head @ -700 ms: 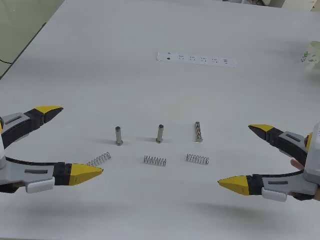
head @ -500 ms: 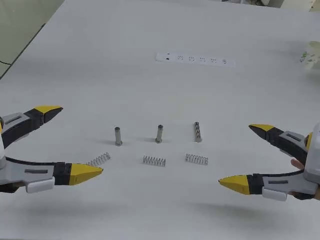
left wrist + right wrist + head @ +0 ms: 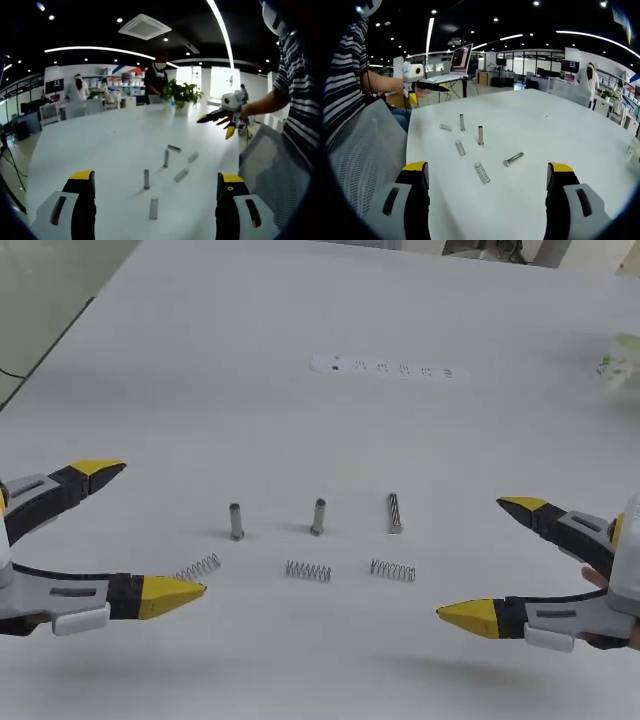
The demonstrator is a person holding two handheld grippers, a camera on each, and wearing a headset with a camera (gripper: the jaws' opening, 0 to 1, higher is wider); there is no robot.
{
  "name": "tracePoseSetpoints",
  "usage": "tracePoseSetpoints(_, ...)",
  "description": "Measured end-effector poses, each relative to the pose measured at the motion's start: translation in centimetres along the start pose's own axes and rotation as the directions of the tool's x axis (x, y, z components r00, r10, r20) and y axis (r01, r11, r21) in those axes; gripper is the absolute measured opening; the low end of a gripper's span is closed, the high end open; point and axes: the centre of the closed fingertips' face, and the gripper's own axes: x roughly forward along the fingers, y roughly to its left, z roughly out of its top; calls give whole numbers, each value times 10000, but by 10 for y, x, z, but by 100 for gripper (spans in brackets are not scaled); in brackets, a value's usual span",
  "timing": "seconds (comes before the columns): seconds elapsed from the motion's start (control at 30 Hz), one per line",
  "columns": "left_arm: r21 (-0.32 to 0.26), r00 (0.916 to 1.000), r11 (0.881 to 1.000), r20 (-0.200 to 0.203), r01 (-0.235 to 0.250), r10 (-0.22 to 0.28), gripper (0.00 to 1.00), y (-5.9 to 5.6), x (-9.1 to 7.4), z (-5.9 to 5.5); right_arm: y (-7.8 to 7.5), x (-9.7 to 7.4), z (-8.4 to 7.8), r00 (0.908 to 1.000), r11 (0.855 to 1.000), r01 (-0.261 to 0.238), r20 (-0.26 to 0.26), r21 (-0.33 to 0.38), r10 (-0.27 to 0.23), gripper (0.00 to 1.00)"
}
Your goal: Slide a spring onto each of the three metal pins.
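Nearest the person, the left gripper [image 3: 148, 530] and the right gripper [image 3: 486, 560] are held low over the table [image 3: 200, 390]. The jaws of each are spread wide and nothing is gripped.

Just beyond them, three springs are laid in a row: the left spring [image 3: 198, 567], the middle spring [image 3: 307, 571] and the right spring [image 3: 392, 571]. All lie on their sides, and none has yet been slid onto a pin. A spring is judged likely to roll away if it is nudged by one jaw tip before the other closes. If it is pinched too hard or off-centre, it may be bowed and flicked out of the jaws.

Behind each spring a pin is set. The left pin [image 3: 236, 521] and the middle pin [image 3: 318, 517] are seen standing upright and unsupported, so either could be knocked over by a spring brought down at an angle. The right pin [image 3: 393, 513] is shown lying on its side in the right gripper view. It must probably be lifted or steadied by one gripper, and it could be rolled or dropped.

Farthest away, a power strip [image 3: 390, 368] is laid well apart from the work and is not judged a hazard.
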Motion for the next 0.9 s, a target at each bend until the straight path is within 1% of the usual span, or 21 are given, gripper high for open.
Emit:
tracePoseSetpoints(0.13,5,10000,10000,-1,-54,54,99,2,-3,0,0,1,3,10000,10000,-28,57,-21,28,99)
tracePoseSetpoints(0.3,-50,9999,9999,51,-118,119,99,3,-5,1,0,1,2,10000,10000,-39,59,-38,40,99)
tracePoseSetpoints(0.4,-29,9999,9999,5,-113,113,99,3,-5,1,0,1,1,10000,10000,-40,21,-38,40,99)
tracePoseSetpoints(0.67,32,10000,10000,39,-60,60,99,3,-2,6,3,2,5,10000,10000,-41,52,-42,42,99)
tracePoseSetpoints(0.9,17,9999,9999,121,-122,122,99,4,-2,9,5,3,7,9999,9999,-101,41,-82,101,98)
